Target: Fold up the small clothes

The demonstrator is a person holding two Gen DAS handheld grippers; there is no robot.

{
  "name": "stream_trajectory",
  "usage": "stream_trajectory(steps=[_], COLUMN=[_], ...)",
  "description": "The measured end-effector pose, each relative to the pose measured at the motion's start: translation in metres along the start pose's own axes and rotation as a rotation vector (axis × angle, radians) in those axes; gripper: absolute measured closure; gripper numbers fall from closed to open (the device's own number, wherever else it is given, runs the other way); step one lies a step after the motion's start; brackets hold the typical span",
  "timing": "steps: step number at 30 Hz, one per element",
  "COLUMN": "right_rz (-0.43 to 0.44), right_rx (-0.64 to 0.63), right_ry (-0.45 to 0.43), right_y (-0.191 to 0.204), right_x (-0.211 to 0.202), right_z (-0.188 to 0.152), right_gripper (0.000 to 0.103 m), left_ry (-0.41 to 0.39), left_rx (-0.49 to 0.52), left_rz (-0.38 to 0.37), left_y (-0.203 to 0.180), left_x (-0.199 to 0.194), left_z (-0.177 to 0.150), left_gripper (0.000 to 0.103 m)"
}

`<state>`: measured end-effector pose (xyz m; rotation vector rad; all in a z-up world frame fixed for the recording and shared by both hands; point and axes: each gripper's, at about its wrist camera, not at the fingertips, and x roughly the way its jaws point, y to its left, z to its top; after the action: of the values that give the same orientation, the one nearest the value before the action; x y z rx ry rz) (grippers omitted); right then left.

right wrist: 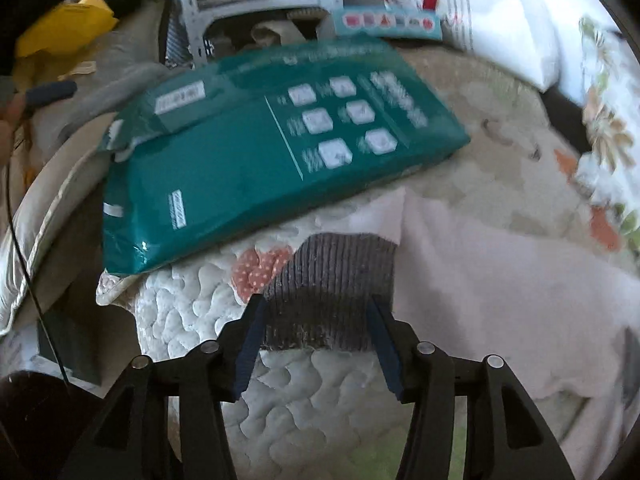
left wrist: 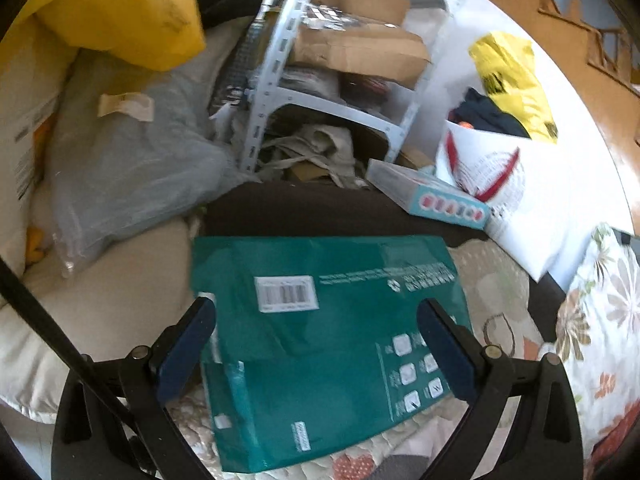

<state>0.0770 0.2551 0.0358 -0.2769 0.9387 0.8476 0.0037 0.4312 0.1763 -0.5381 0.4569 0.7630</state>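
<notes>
The right tongs (right wrist: 318, 312) stand half open over the grey ribbed cuff (right wrist: 332, 276) of a pale pink garment (right wrist: 480, 280) on the quilted bed (right wrist: 312, 392), gripping nothing. The left tongs (left wrist: 316, 320) are wide open, empty, above a teal packet (left wrist: 320, 360) farther back

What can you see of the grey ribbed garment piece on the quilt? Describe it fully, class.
The grey ribbed knit piece looks like soft, thick cloth with a fuzzy lower edge. It lies flat on the white quilt, joined to or lying against pale pink cloth, below the teal package. The right gripper straddles its lower part, pads seemingly not pressing.
</notes>
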Motion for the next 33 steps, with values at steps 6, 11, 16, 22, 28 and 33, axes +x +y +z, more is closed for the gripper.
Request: stream_trajectory(steps=[6, 11, 16, 22, 28, 33], right_rz=[0.044, -0.153, -0.363, -0.267, -0.024, 0.07], right_rx=[0.185, 0.242, 0.359, 0.306, 0.23, 0.22], right_ry=[-0.116, -0.158, -0.137, -0.11, -0.075, -0.051], right_y=[-0.048, -0.109, -0.181, -0.152, -0.085, -0.046], right_x=[-0.072, -0.152, -0.212, -0.188, -0.102, -0.045], right_z=[-0.007, -0.035, -0.083, -0.085, -0.051, -0.017], right_gripper=[0.102, 0.102, 0.101, 0.098, 0.078, 0.063], left_ry=[0.0, 0.038, 0.061, 0.037, 0.079, 0.084], left_rx=[0.093, 0.164, 0.192, 0.179, 0.05, 0.01], left_rz=[-0.039, -0.095, -0.14, -0.066, -0.013, -0.037], left_y=[-0.031, -0.063, -0.087, -0.074, -0.028, -0.019], left_x=[-0.008, -0.012, -0.017, -0.01, 0.01, 0.012], left_z=[-0.012, -0.031, -0.044, -0.04, -0.023, -0.018], left_gripper=[0.003, 0.003, 0.003, 0.003, 0.003, 0.003])
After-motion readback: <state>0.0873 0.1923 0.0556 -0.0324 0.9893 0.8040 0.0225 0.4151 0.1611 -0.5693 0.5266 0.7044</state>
